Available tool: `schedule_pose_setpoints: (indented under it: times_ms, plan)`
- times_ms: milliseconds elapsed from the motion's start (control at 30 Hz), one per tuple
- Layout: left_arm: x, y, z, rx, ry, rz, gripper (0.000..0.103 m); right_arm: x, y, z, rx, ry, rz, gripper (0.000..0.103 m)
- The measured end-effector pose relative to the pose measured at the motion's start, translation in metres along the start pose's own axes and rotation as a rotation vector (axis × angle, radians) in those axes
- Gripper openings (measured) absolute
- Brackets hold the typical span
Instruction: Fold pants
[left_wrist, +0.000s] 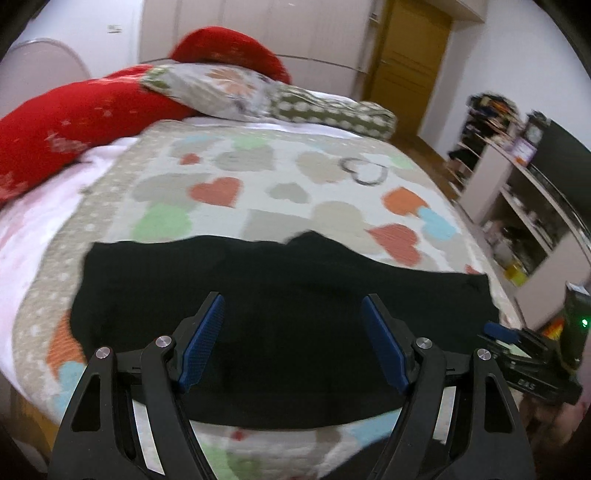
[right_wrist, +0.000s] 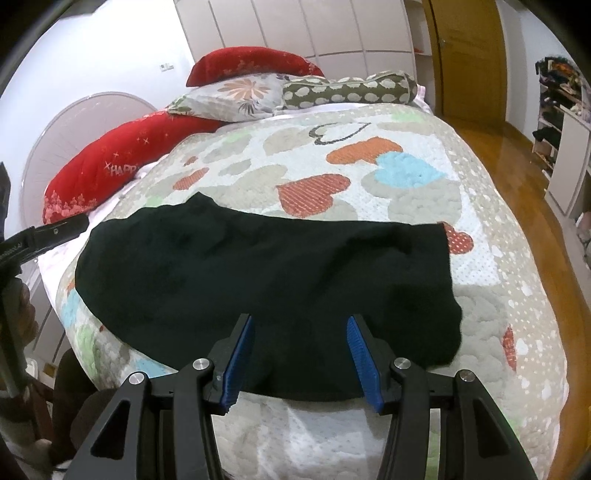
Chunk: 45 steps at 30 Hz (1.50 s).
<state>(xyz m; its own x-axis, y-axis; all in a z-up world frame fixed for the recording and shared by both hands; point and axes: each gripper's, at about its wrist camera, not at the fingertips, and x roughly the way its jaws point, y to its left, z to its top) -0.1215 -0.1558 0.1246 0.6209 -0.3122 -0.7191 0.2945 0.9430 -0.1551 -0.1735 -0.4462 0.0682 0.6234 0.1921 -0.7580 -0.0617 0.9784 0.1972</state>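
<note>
The black pants lie flat in a wide band across the near end of the bed; they also show in the right wrist view. My left gripper is open and empty, its blue pads above the pants' near middle. My right gripper is open and empty, hovering over the pants' near edge toward their right end. The right gripper's body shows at the right edge of the left wrist view. The left gripper's body shows at the left edge of the right wrist view.
The bed has a quilt with coloured hearts. Red cushions and patterned pillows lie at its far end. A wooden floor, shelves and a wooden door are to the right.
</note>
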Motion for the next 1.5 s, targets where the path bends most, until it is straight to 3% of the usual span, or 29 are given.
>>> schedule_pose_setpoints:
  times_ms: [233, 433, 633, 867, 1167, 1233, 1300, 1367, 1500]
  plan:
    - [0.033, -0.051, 0.013, 0.095, 0.109, -0.164, 0.077, -0.019, -0.026, -0.008, 0.037, -0.015, -0.012, 0.051]
    - [0.068, -0.099, 0.025, 0.193, 0.18, -0.262, 0.077, -0.032, -0.058, -0.026, 0.096, -0.01, -0.042, 0.06]
    - [0.11, -0.15, 0.03, 0.337, 0.264, -0.373, 0.077, -0.024, -0.08, -0.034, 0.207, -0.011, 0.033, 0.062]
    - [0.151, -0.191, 0.043, 0.43, 0.311, -0.492, 0.077, -0.011, -0.071, -0.036, 0.22, -0.05, 0.127, 0.067]
    - [0.198, -0.236, 0.032, 0.551, 0.394, -0.539, 0.077, 0.0, -0.068, -0.036, 0.26, -0.135, 0.127, 0.069]
    - [0.199, -0.24, 0.027, 0.571, 0.377, -0.547, 0.076, 0.003, -0.068, -0.036, 0.283, -0.167, 0.144, 0.064]
    - [0.199, -0.241, 0.025, 0.58, 0.364, -0.554, 0.056, 0.011, -0.069, -0.034, 0.307, -0.167, 0.159, 0.038]
    - [0.198, -0.238, 0.027, 0.566, 0.369, -0.575, 0.039, 0.014, -0.073, -0.032, 0.351, -0.178, 0.181, 0.031]
    - [0.182, -0.222, 0.038, 0.526, 0.337, -0.611, 0.024, 0.003, -0.056, -0.013, 0.32, -0.192, 0.223, 0.026]
